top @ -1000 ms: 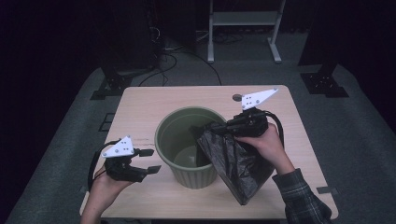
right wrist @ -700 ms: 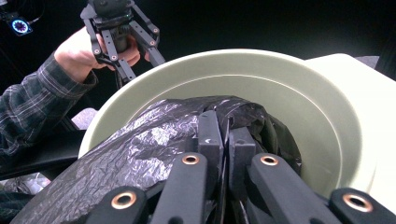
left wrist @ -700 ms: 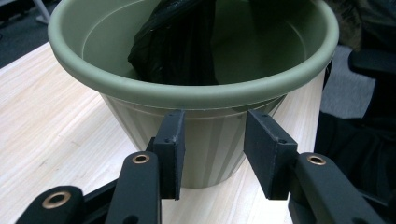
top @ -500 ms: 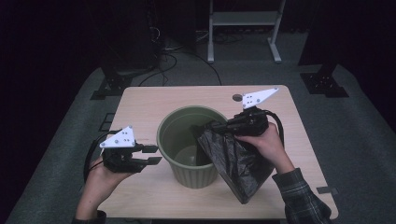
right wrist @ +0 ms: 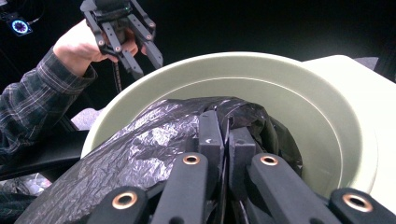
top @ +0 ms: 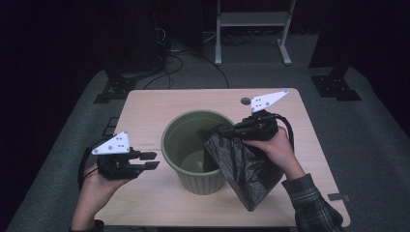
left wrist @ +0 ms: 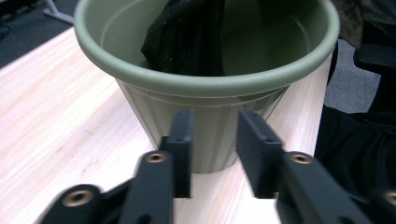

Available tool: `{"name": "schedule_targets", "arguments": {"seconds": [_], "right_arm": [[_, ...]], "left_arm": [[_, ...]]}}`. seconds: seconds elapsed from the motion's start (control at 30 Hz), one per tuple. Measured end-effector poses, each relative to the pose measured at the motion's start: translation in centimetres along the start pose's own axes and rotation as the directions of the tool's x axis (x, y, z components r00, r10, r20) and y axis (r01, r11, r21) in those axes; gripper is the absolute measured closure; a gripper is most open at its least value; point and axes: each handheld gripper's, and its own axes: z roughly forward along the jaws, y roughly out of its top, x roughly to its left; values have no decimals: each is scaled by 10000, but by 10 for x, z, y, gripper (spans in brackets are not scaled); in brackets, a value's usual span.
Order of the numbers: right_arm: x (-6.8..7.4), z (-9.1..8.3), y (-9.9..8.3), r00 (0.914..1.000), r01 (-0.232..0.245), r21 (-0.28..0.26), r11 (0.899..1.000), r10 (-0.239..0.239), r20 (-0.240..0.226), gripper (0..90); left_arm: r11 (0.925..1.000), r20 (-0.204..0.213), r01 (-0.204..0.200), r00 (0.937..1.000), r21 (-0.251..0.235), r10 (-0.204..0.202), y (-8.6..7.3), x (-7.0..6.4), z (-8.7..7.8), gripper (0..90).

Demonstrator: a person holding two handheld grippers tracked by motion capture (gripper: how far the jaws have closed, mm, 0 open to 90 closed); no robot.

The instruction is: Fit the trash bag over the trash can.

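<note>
The right gripper (top: 227, 130) pinches a crinkled black plastic bag (top: 244, 166) draped over the rim of the round green plastic pot (top: 186, 126); the left gripper (top: 149, 160), jaws spread, hovers just beside the pot's outer wall.

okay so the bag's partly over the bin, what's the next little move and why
Probably bring the open left tool to the round green plastic bin's rim to catch the black plastic bag's free edge: the right tool pinches one edge over the rim, and most of the bag hangs outside.
</note>
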Motion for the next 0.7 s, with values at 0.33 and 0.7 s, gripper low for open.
{"name": "schedule_targets", "arguments": {"seconds": [0.33,0.7], "right_arm": [[2,2,7,9999,98,-54,9999,-98,-109,878],[6,17,21,9977,428,102,9990,-422,-525,882]], "left_arm": [[9972,103,-294,9995,-685,301,18,1,-9,782],[9932,123,-760,9969,-878,774,49,4,17,585]]}}
